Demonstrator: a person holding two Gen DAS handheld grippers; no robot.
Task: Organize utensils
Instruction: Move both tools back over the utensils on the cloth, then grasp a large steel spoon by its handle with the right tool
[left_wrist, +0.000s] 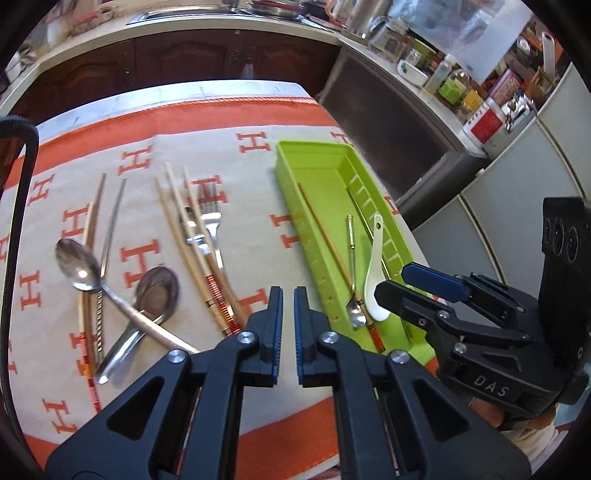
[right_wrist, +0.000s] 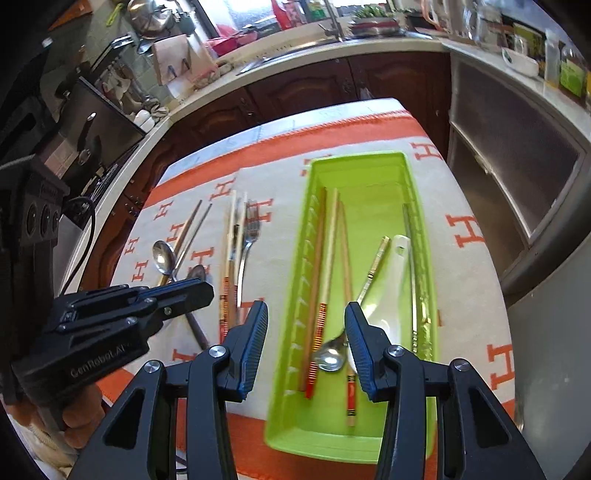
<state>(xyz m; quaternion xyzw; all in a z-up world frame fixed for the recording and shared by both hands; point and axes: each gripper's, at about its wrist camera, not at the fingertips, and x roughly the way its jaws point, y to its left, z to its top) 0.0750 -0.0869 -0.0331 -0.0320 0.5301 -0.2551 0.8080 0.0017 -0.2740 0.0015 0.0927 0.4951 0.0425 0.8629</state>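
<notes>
Looking down both wrist cams over the orange-and-cream cloth (left_wrist: 207, 122), I've got the left gripper (left_wrist: 288, 325) nearly shut, just a narrow slit btwn the pads, nothing in it, hanging above bare cloth beside the green tray (right_wrist: 354, 162). Right gripper (right_wrist: 307, 345) is spread wide & empty, over the tray's near end. Tray holds chopsticks (right_wrist: 330, 258), a small metal spoon (right_wrist: 328, 356) and a white soup spoon (left_wrist: 375, 266). Left on the cloth: two big spoons (left_wrist: 75, 262), forks (left_wrist: 210, 210), more chopsticks (left_wrist: 177, 206), w/ some crossing each other.
</notes>
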